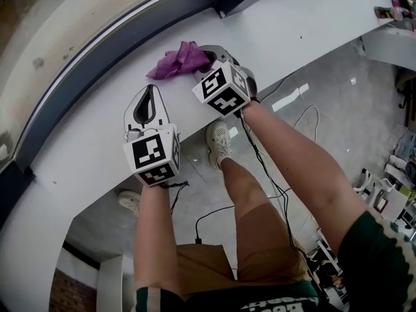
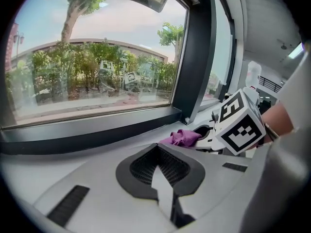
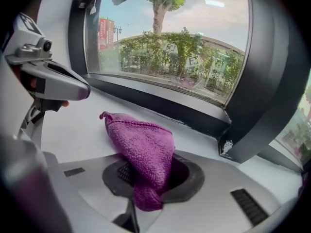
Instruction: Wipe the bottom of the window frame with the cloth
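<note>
A purple cloth (image 1: 177,60) lies bunched on the white sill (image 1: 97,148), just short of the dark bottom rail of the window frame (image 1: 97,54). My right gripper (image 1: 207,58) is shut on the cloth (image 3: 143,152), which sticks up out of its jaws and droops toward the sill. My left gripper (image 1: 148,103) rests on the sill to the left, shut with nothing in it. From the left gripper view the cloth (image 2: 182,137) shows ahead on the right, beside the right gripper's marker cube (image 2: 240,123). The frame's bottom rail (image 3: 160,103) runs behind the cloth.
A dark upright mullion (image 3: 257,101) meets the bottom rail at the right of the cloth. The sill's front edge (image 1: 188,135) drops to a grey floor with cables (image 1: 273,194) and the person's legs and shoes. Trees show through the glass.
</note>
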Motion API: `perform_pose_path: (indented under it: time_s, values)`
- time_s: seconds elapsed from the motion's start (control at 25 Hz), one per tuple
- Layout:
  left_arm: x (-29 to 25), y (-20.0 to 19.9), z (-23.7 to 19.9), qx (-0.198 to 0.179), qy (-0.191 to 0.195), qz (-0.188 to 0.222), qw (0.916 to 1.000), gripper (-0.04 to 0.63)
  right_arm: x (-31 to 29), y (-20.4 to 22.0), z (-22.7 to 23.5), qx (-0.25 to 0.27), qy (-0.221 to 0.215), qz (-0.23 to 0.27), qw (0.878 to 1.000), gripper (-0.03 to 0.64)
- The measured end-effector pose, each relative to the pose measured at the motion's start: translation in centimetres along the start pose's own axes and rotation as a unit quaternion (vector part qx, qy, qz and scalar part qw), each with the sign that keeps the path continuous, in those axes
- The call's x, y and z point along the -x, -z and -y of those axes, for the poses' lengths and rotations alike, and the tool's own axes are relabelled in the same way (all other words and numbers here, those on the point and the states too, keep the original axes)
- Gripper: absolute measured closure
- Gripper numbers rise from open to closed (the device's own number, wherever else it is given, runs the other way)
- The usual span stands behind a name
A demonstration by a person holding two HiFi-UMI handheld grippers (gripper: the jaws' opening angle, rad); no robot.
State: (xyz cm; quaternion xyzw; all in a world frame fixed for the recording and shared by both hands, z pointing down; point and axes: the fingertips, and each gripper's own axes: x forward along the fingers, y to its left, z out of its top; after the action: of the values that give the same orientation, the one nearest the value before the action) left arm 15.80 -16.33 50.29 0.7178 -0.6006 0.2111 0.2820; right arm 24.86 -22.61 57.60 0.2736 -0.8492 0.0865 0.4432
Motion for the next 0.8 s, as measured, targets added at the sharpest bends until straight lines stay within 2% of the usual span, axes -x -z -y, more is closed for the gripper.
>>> perform_pose_path:
  time_s: [0.28,0.64,0.8]
  values:
    - [-2.1,-1.0,3.1,-0.007,0.011,0.000,0.9999,0.586,1.1,2.1,3.5,0.002,0.012,-0.005,1.000,0.526]
    - [-4.4,-2.1,7.6,-0.012,0.043,0.006,0.9990,0.586,2.6,4.9,7.4,-0.002,0.042,-0.016,0.999,0.526]
    - [-5.0,-2.4,8.0,-0.020,0.036,0.013,0.9991,0.586,2.6,4.9,7.6,-0.009,0.048,-0.012,0.999,0.526]
